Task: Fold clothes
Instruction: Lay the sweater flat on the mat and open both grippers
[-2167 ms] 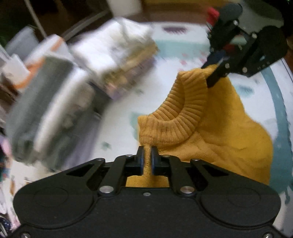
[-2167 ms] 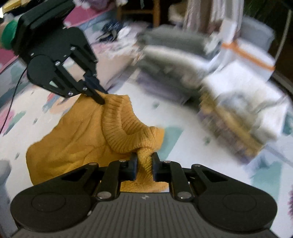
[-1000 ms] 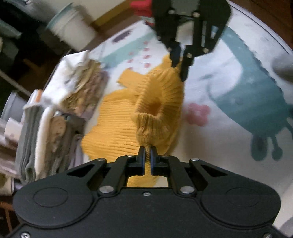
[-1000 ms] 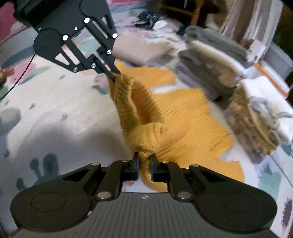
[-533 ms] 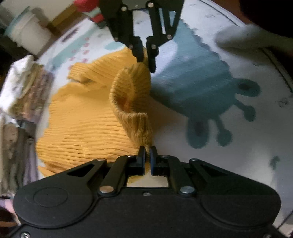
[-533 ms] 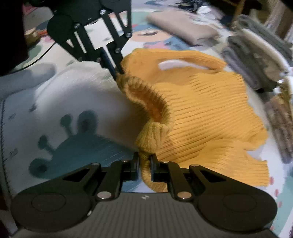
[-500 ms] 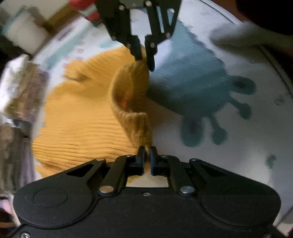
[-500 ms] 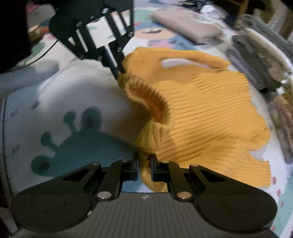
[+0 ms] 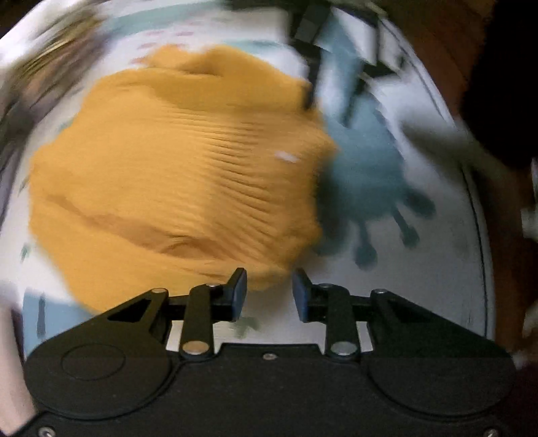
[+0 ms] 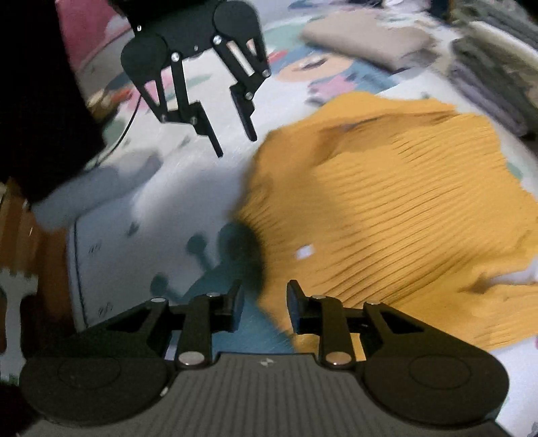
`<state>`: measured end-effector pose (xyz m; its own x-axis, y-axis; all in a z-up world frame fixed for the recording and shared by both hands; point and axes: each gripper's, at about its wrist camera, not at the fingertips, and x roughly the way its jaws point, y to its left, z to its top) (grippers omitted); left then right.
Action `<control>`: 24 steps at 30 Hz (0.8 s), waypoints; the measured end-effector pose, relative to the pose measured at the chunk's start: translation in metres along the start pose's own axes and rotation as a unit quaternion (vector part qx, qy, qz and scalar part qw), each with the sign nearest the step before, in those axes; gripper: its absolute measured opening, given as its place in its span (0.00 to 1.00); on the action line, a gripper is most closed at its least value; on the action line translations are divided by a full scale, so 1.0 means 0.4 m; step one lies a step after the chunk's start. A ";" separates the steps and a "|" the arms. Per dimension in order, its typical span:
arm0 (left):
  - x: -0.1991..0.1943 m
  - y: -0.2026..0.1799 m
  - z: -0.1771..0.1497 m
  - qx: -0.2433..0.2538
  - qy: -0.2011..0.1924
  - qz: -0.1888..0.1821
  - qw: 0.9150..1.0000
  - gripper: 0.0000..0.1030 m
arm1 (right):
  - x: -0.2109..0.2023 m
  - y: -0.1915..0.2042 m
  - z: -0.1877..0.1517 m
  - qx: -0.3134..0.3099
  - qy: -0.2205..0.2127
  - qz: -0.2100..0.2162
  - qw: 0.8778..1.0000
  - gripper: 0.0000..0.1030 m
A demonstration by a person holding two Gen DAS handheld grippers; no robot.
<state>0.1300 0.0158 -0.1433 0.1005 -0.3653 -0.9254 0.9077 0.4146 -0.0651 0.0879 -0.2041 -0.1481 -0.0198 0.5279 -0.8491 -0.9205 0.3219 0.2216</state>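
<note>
A mustard-yellow ribbed sweater (image 9: 175, 174) lies spread flat on the patterned play mat; it also shows in the right wrist view (image 10: 396, 215). A small white tag (image 10: 304, 252) shows near its collar edge. My left gripper (image 9: 269, 292) is open and empty, just above the sweater's near edge. It also appears in the right wrist view (image 10: 235, 144), open, hovering above the mat left of the sweater. My right gripper (image 10: 262, 302) is open and empty at the sweater's collar edge. The left wrist view is motion-blurred.
The mat (image 10: 141, 208) carries a teal creature print (image 9: 366, 174). A folded beige garment (image 10: 366, 30) and stacks of folded grey clothes (image 10: 494, 64) lie at the back right. A wooden floor (image 10: 43, 242) borders the mat at the left.
Both grippers have opened and let go of the sweater's collar. The sweater has dropped flat on the mat. The left gripper has lifted clear of it.
</note>
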 end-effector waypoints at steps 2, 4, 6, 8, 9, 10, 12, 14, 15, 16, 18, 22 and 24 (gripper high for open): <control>-0.014 0.054 0.002 -0.063 -0.021 0.016 0.998 0.34 | -0.023 -0.031 0.010 0.023 -0.025 -0.014 0.999 0.36; -0.025 0.107 0.001 -0.128 -0.044 0.037 0.990 0.40 | -0.046 -0.077 0.007 0.065 -0.059 -0.025 0.996 0.37; -0.024 0.158 -0.005 -0.190 -0.056 0.057 0.979 0.40 | -0.060 -0.114 0.002 0.106 -0.089 -0.037 0.990 0.37; -0.018 0.189 -0.004 -0.220 -0.062 0.076 0.971 0.40 | -0.062 -0.146 -0.004 0.139 -0.111 -0.049 0.983 0.37; -0.013 0.201 -0.001 -0.230 -0.061 0.085 0.967 0.40 | -0.055 -0.155 -0.004 0.147 -0.115 -0.054 0.981 0.37; -0.005 0.210 0.004 -0.239 -0.059 0.094 0.965 0.40 | -0.045 -0.162 -0.003 0.152 -0.117 -0.059 0.980 0.37; 0.001 0.234 0.014 -0.258 -0.059 0.104 0.959 0.41 | -0.018 -0.171 0.002 0.151 -0.113 -0.065 0.980 0.37; 0.008 0.256 0.026 -0.274 -0.063 0.107 0.954 0.46 | 0.005 -0.171 0.006 0.143 -0.107 -0.067 0.982 0.39; 0.013 0.267 0.034 -0.282 -0.065 0.109 0.951 0.46 | 0.018 -0.170 0.010 0.138 -0.104 -0.066 0.983 0.41; 0.020 0.276 0.041 -0.287 -0.064 0.113 0.949 0.46 | 0.031 -0.168 0.015 0.133 -0.101 -0.064 0.984 0.41; 0.028 0.302 0.052 -0.290 -0.065 0.119 0.947 0.46 | 0.051 -0.164 0.019 0.130 -0.098 -0.059 0.985 0.42; 0.047 0.350 0.075 -0.312 -0.065 0.129 0.939 0.46 | 0.070 -0.159 0.025 0.130 -0.093 -0.051 0.986 0.43; 0.056 0.373 0.083 -0.327 -0.064 0.129 0.934 0.46 | 0.076 -0.156 0.026 0.129 -0.090 -0.048 0.986 0.44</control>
<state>0.2811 0.0417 -0.1615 0.3674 -0.2619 -0.8924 0.4077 0.9078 -0.0985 0.1487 -0.2000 -0.1828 0.1526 0.6088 -0.7785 -0.7839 0.5543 0.2798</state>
